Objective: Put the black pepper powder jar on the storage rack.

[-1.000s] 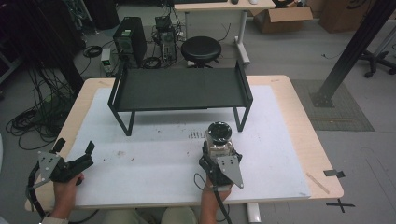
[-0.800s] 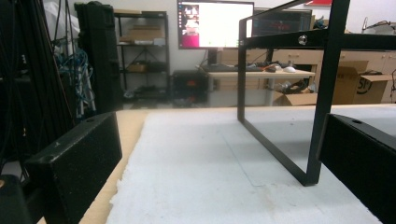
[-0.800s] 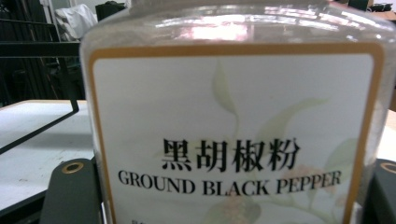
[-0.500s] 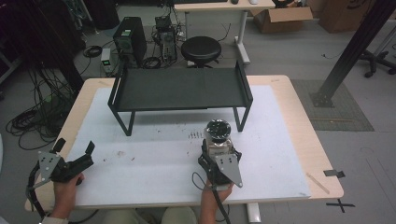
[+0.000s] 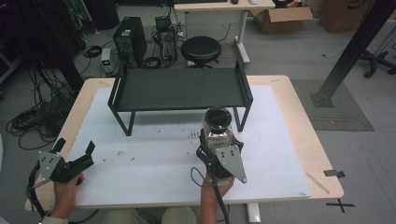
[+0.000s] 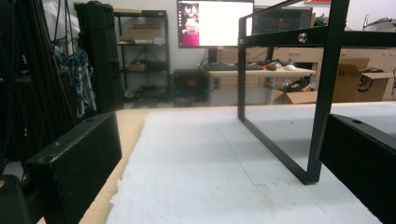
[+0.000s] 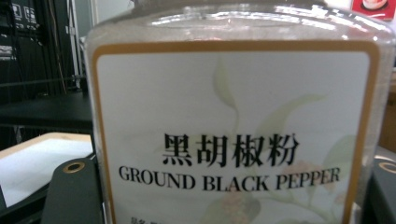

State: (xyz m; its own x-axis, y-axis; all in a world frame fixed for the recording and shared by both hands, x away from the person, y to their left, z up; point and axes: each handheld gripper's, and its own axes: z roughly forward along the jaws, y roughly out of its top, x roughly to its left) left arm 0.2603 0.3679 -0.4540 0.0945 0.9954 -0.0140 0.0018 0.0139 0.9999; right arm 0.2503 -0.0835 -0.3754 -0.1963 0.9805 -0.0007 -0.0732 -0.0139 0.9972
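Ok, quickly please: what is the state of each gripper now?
Left gripper: open, holding nothing, low over the table's left front corner.
Right gripper: shut on the ground black pepper jar, just in front of the black rack.

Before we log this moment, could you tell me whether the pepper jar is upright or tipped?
Upright: the pepper jar stands with its cap up, and its label text reads level between the right gripper's jaws.
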